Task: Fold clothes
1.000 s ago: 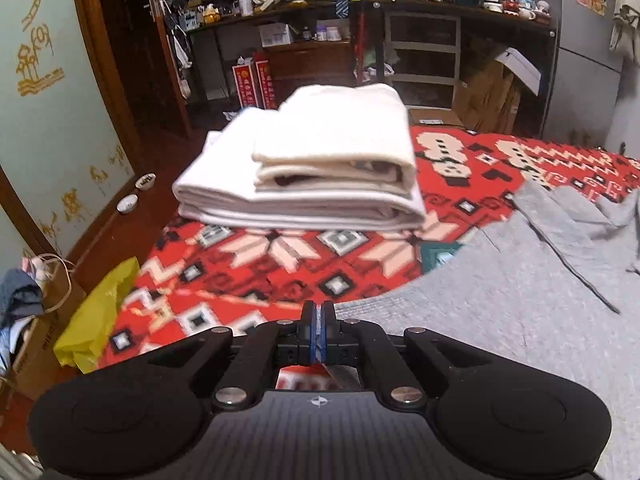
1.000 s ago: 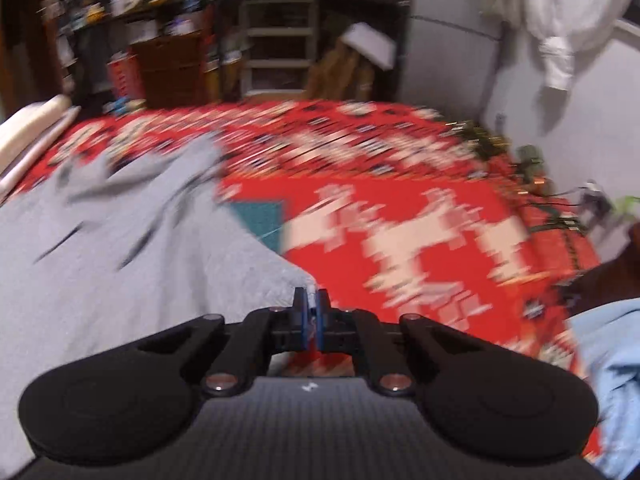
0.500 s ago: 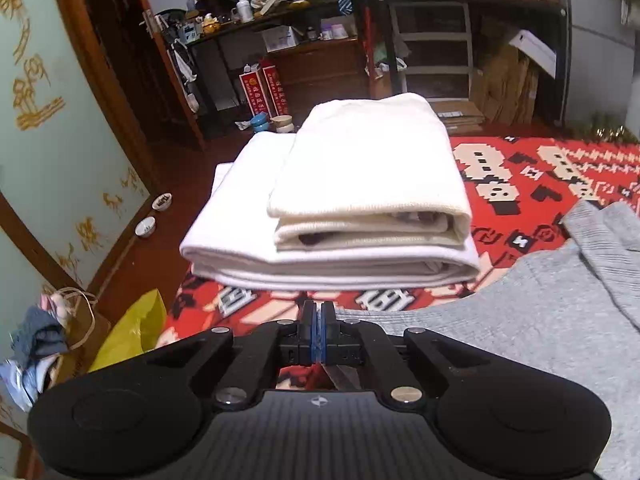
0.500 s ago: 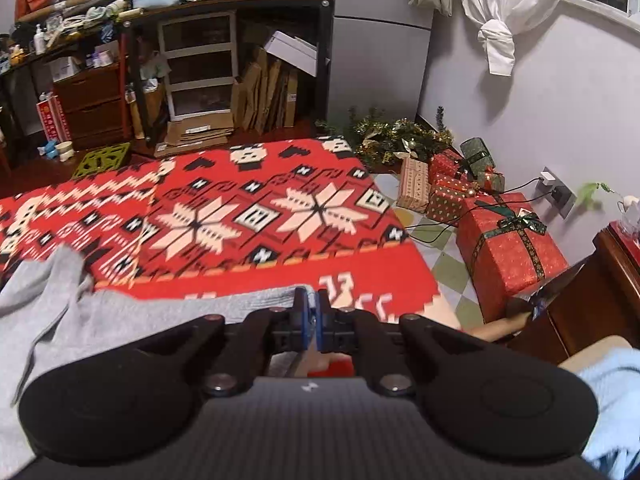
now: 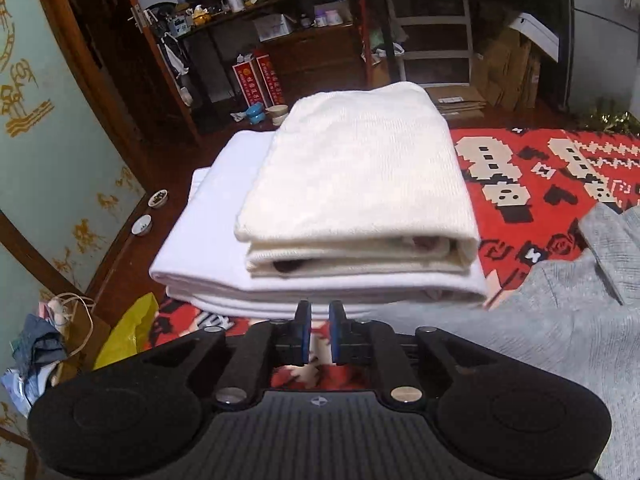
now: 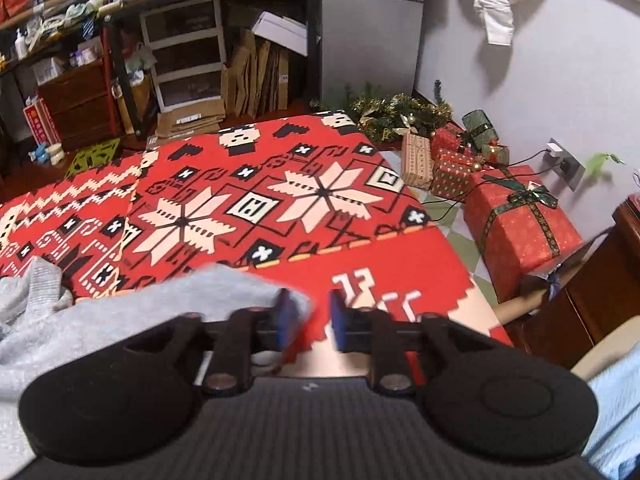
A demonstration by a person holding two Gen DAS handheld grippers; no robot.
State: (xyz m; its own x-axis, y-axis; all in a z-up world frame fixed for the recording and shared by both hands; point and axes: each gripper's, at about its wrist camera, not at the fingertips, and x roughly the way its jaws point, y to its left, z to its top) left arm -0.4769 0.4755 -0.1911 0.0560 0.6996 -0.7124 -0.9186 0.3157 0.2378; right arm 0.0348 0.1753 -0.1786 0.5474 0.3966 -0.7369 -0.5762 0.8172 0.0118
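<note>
Here, a red patterned blanket [image 6: 304, 196] covers the work surface. A grey garment [image 5: 560, 344] lies spread on it, one edge [image 6: 224, 284] just beside the right gripper [image 6: 309, 320]. A stack of folded white cloths [image 5: 352, 200] rests beyond the left gripper [image 5: 318, 330]. Both grippers stand with fingers slightly parted, gripping nothing. Wrapped gift boxes [image 6: 516, 224] sit on the floor.
</note>
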